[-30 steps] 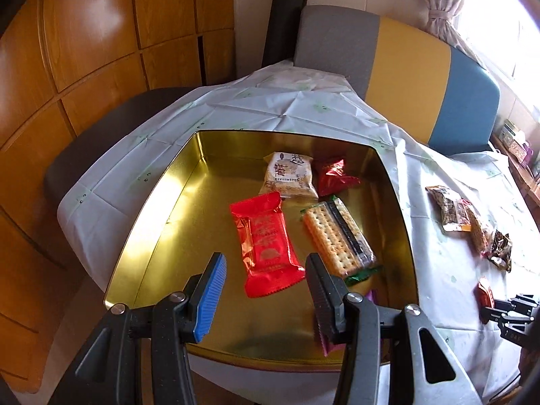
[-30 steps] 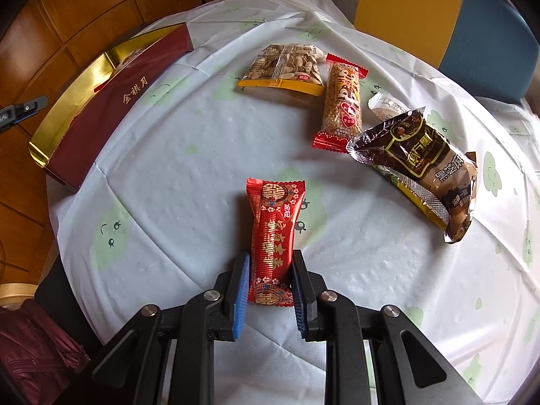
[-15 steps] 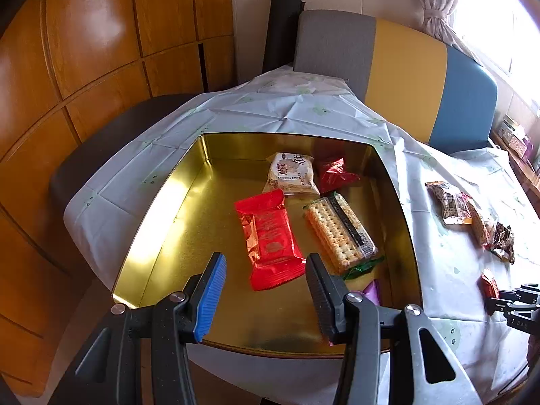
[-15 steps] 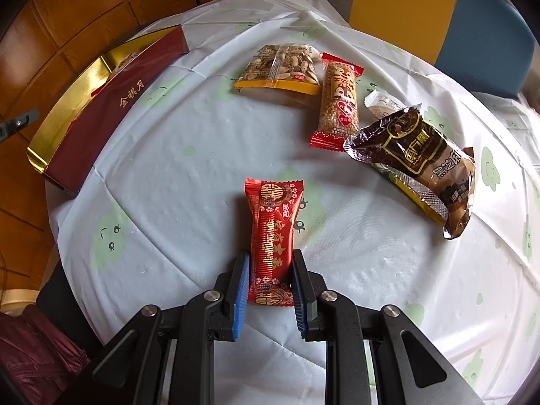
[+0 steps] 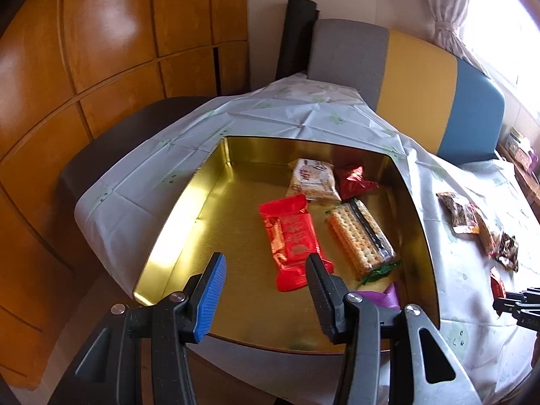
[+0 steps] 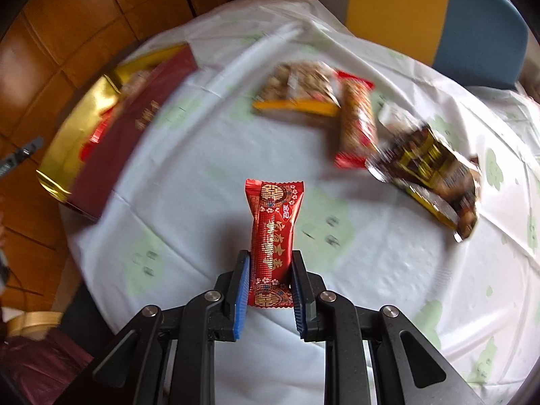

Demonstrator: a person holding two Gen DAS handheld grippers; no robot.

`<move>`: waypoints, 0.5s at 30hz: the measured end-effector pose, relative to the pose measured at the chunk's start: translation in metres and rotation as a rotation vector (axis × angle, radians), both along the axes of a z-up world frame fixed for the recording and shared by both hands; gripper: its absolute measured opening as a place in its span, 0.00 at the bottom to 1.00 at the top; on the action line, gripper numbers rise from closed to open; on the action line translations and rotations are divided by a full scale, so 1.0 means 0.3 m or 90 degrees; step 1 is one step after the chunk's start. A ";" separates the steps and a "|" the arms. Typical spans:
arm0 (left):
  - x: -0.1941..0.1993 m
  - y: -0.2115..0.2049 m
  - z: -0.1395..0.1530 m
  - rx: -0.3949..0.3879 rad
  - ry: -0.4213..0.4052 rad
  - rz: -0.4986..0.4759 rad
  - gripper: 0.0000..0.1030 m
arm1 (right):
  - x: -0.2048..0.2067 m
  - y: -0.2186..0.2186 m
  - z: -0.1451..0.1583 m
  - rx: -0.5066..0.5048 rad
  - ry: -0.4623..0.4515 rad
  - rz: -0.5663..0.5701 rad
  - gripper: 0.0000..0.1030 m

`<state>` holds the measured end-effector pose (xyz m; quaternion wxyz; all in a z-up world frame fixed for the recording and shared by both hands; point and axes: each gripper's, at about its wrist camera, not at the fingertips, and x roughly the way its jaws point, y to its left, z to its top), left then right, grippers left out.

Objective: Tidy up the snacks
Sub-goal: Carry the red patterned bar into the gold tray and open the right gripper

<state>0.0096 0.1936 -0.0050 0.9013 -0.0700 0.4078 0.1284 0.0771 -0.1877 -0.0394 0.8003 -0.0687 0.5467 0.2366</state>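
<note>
Tin [image 5: 189, 202] – five snacks | left claw [image 5: 263, 280] spread | right claw [image 6: 270, 271] pinching red packet [image 6: 273, 229]

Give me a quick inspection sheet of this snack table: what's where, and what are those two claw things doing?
Surface: white tablecloth with green prints.
Job's things: gold tin holding several snacks, including a cracker pack; red snack bar in the right claw.
Clutter: peanut bag, dark wrapper, loose on the cloth.
Grippers: left gripper open, empty; right gripper shut on the bar.
Cables: nothing seen.
Surroundings: wood panelling, colour-block chair.
</note>
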 end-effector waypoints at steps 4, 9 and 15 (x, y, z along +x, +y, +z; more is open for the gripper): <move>-0.014 0.055 0.010 -0.003 -0.011 0.031 0.48 | -0.010 0.145 0.096 0.053 -0.026 0.055 0.22; -0.035 0.132 0.014 -0.008 -0.020 0.071 0.48 | -0.035 0.421 0.192 0.111 -0.040 0.166 0.22; -0.057 0.187 0.002 -0.014 -0.020 0.097 0.48 | -0.046 0.746 0.153 0.110 -0.017 0.265 0.22</move>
